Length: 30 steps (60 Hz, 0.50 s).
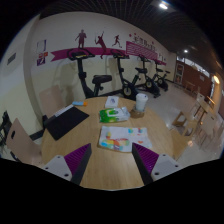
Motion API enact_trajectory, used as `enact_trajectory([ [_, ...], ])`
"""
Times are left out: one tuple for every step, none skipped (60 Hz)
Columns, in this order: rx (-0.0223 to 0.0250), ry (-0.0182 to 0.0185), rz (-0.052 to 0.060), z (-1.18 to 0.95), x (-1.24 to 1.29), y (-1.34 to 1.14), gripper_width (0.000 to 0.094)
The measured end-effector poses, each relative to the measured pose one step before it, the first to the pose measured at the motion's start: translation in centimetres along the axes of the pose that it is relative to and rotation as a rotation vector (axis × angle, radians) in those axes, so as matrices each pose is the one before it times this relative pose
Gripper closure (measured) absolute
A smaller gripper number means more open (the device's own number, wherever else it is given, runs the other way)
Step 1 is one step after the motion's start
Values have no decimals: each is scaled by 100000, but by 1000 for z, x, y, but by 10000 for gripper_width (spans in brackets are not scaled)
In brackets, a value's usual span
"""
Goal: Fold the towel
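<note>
A folded towel [122,139] with a colourful pattern on white lies on the wooden table [110,168], just ahead of my fingers. My gripper [112,160] is open and empty, held above the table's near part. Its two purple pads [76,158] stand wide apart, one at each side, with bare table between them. The towel's near edge lies between the fingertips' lines but nothing touches it.
A green and white packet [114,115] lies beyond the towel. A white cup [141,101] stands at the far right, a dark mat [66,122] at the left. Chairs [22,140] flank the table. Exercise bikes [118,78] stand by the far wall.
</note>
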State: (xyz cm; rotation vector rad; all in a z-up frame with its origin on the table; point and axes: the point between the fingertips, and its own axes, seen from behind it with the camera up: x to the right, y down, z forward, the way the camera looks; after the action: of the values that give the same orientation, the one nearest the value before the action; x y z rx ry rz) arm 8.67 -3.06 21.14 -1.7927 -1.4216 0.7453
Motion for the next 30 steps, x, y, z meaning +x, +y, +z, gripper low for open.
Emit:
enact_trajectory([
  [-176,-224,-132,950,-350,24,76],
  [108,-292,-153,1070,-34,268,80],
  [24,-27,-231,1263,-200,267,76],
  [-296,80,-192,1072,-421,-77,78],
  [-260,25,-263,939,-277,82,79],
  [-268,-87,-231,997,-299,104,78],
  [-263,-158,-196,928,-315,84,77],
  [-207,-157,-201,948,-302,95,78],
  [-102,-94,-179,926,-232,71,77],
  [-67,66,-184,965,-189,62,76],
  [-137,156,-196,931,-135,235,81],
  [-396,104,-75,1000,-47,139,75],
  [-418,95,-139,948,-169,142,82],
  [-285,26,-165,889,-153,82,78],
  [-31,37,-220,864,-163,44,78],
  [122,30,-247,851,-143,27,76],
  [30,37,-256,866,-126,26,79],
  [-285,57,-377,859,-113,127,78],
  [-733,175,-511,902,-80,148,80],
  [-945,189,-400,820,-57,247,85],
  [-941,174,-290,769,-71,208,86],
  [-630,103,-256,796,-88,127,85],
  [-407,101,-205,741,-69,97,93],
  [-265,174,-214,710,-23,41,86],
  [-189,336,-144,739,27,26,89],
  [-211,397,-134,740,54,53,90],
  [-262,321,-80,648,59,50,90],
  [-407,196,-91,707,0,69,93],
  [-594,207,-163,694,7,71,100],
  [-649,207,-204,750,-17,148,105],
])
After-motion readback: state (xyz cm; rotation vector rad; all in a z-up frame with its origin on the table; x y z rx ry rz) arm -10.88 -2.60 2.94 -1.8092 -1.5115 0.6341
